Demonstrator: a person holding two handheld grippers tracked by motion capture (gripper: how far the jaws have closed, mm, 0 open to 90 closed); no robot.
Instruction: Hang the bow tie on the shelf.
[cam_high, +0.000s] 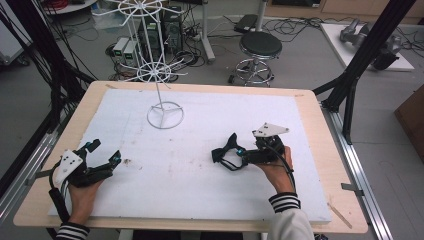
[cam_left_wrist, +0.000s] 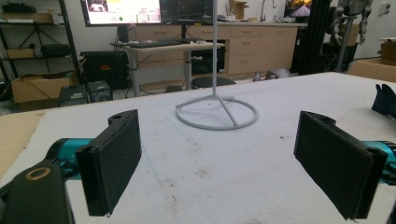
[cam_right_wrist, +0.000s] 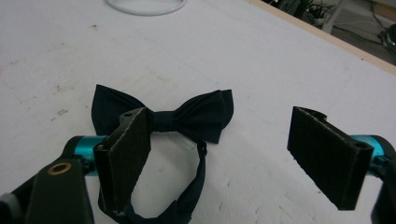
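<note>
From the high view the bow tie (cam_high: 225, 148) lies on the white table (cam_high: 200, 165) just before the right claw (cam_high: 234, 153), while the left claw (cam_high: 106, 153) rests wide and empty; the left gripper view confirms its gaping jaws facing the white stand (cam_left_wrist: 216, 112); the right gripper view shows open jaws over the strap (cam_right_wrist: 194, 186), so close squarely on the knot, whose strap end is cut off below.

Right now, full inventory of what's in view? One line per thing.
bow tie: 1, dark navy with strap loop, flat on the white board, just ahead of the right claw
display stand: 1, white wire, ring base at the board's far middle
foam board: 1, white, covers the table
table: 1, light wood
stool: 1, black seat, on the floor beyond the table
left claw: 1, black, open, near-left of the board
right claw: 1, black, open, nothing gripped
</note>
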